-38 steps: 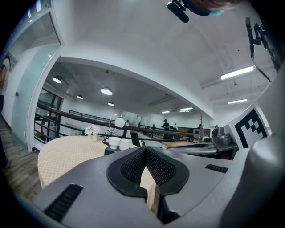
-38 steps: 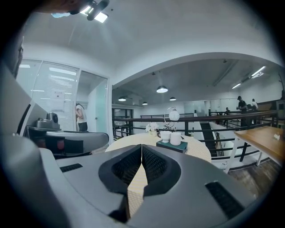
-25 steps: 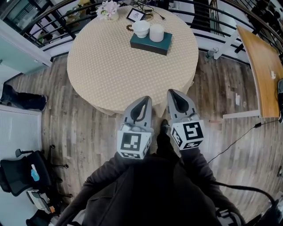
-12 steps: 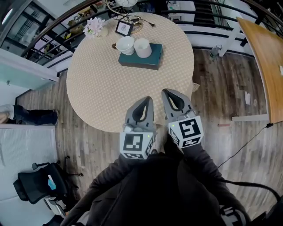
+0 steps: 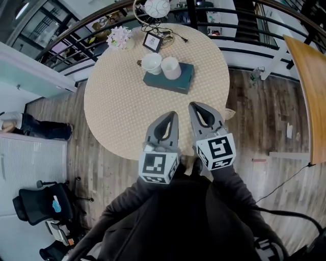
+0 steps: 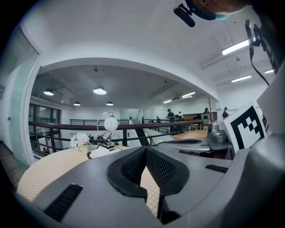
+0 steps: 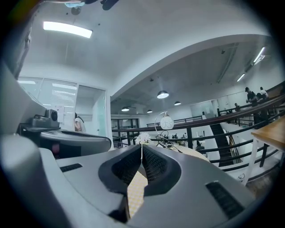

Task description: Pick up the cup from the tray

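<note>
In the head view a dark teal tray (image 5: 175, 83) lies on the far half of a round table (image 5: 122, 102) covered in beige cloth. Two white cups stand on its far end: a wide one (image 5: 152, 62) with a handle at the left and a plain straight one (image 5: 170, 68) beside it. My left gripper (image 5: 170, 115) and right gripper (image 5: 195, 106) hover side by side over the table's near edge, well short of the tray. Both are shut with nothing between the pads, which also shows for the left gripper (image 6: 144, 149) and the right gripper (image 7: 141, 147) in their own views.
Behind the tray stand a flower pot (image 5: 120, 36), a small picture frame (image 5: 153, 42) and a globe lamp (image 5: 157, 7). A black railing (image 5: 66, 38) curves round the table's far side. A wooden tabletop (image 5: 310, 92) is at the right, an office chair (image 5: 35, 204) at lower left.
The table and tray have drawn nearer in the head view. Both grippers, earlier at the table's front edge, now reach over it. Their jaws stayed shut.
</note>
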A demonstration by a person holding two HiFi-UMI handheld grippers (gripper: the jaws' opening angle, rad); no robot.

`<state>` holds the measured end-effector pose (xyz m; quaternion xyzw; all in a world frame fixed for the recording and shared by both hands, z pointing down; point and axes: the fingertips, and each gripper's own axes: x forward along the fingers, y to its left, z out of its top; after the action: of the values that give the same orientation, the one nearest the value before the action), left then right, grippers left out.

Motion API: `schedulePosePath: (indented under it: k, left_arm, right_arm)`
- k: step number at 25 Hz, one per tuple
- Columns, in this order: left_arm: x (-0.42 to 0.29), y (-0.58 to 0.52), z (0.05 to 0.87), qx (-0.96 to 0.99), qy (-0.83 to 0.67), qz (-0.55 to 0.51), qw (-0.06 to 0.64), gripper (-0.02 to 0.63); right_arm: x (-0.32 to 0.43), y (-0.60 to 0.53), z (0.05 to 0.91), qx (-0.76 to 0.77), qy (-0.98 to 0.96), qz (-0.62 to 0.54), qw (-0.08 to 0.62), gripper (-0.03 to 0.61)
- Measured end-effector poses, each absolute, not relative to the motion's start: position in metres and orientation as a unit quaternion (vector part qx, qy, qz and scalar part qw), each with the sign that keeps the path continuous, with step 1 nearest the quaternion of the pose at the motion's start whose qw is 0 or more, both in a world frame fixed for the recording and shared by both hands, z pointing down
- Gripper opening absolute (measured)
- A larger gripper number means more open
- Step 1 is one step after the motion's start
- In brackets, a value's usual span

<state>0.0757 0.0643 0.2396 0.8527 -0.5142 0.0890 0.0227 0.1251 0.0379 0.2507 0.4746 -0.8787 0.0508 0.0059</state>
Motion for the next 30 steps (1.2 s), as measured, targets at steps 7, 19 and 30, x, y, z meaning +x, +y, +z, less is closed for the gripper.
schedulePosePath:
  k: [7,19,30]
  left_arm:
    - [0.064,0.037,0.24,0.847,-0.525,0.076,0.026,0.003]
    - [0.036,-0.043,0.253,0.853,-0.519,0.025,0.054,0.003]
    - [-0.001,-0.103,0.337,0.83,-0.532,0.054,0.157,0.003]
  right_arm:
    - [0.113,0.012,0.254,0.465,-0.884,0.041,0.018,0.009]
    - [0.087,-0.065,0.295,0.468,-0.879,0.069,0.065,0.009]
    - [0.068,-0.141,0.364,0.478,-0.865,0.09,0.126,0.279]
